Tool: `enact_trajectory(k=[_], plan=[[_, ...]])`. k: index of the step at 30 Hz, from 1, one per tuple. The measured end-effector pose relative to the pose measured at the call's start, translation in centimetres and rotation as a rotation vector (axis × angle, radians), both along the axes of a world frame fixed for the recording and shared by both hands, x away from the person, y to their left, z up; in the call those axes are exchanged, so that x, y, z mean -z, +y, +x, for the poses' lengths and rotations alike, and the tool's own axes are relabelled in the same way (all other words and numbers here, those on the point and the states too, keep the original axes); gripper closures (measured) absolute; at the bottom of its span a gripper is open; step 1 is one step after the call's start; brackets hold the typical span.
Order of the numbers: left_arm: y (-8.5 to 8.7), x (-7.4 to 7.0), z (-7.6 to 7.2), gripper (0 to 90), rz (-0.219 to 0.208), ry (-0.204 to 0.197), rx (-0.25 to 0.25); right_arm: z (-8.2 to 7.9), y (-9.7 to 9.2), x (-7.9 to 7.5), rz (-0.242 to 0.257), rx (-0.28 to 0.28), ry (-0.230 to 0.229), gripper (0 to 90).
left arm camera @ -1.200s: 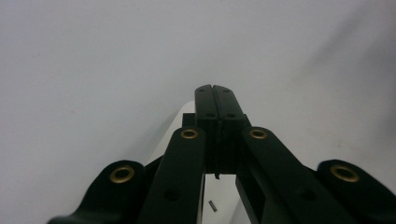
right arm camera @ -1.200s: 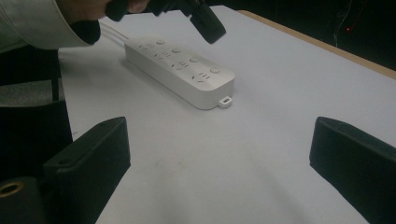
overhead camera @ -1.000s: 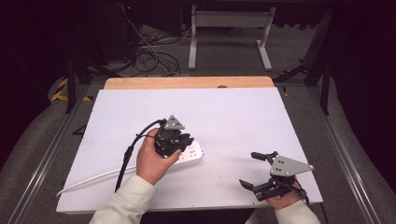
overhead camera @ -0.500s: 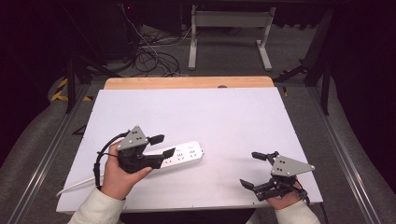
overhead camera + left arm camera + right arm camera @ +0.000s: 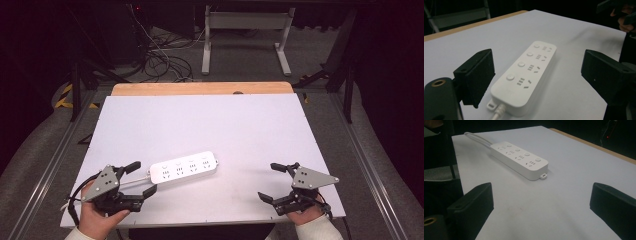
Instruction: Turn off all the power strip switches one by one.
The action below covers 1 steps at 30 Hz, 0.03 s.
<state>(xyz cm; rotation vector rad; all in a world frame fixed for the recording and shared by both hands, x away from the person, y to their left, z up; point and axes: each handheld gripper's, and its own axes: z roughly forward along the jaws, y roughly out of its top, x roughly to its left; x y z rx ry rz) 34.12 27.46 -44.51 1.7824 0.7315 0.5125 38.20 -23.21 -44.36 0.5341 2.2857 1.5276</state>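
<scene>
white power strip (image 5: 184,170) lies flat on the white bench (image 5: 210,120), near the front edge and left of centre, long axis running left-right with the right end tipped slightly toward the far side. four outlets, each with a round button, face up. its white cord (image 5: 497,113) exits the left end, toward the left claw.

left claw (image 5: 140,179) sits at the front left corner of the bench, in the person's left hand (image 5: 97,220), pointing right at the strip's cord end. jaws have just been opening and now stand wide; nothing between the pads. in the left gripper view the strip's near end sits in front of the gap, close to the left jaw, not touched by either pad.

right claw (image 5: 272,182) sits at the front right corner, pointing left, well apart from the strip. jaws wide, nothing between them. in the right gripper view the strip (image 5: 519,157) lies farther off on bare bench, small mounting tab on its near end.
</scene>
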Motion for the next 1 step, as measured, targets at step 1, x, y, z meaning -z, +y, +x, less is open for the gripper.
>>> enact_trajectory(k=[1], plan=[[0.29,0.20,-0.14,11.7,0.005,0.001,-0.014,0.01,-0.03,0.01,0.001,0.001,0.001,5.7]])
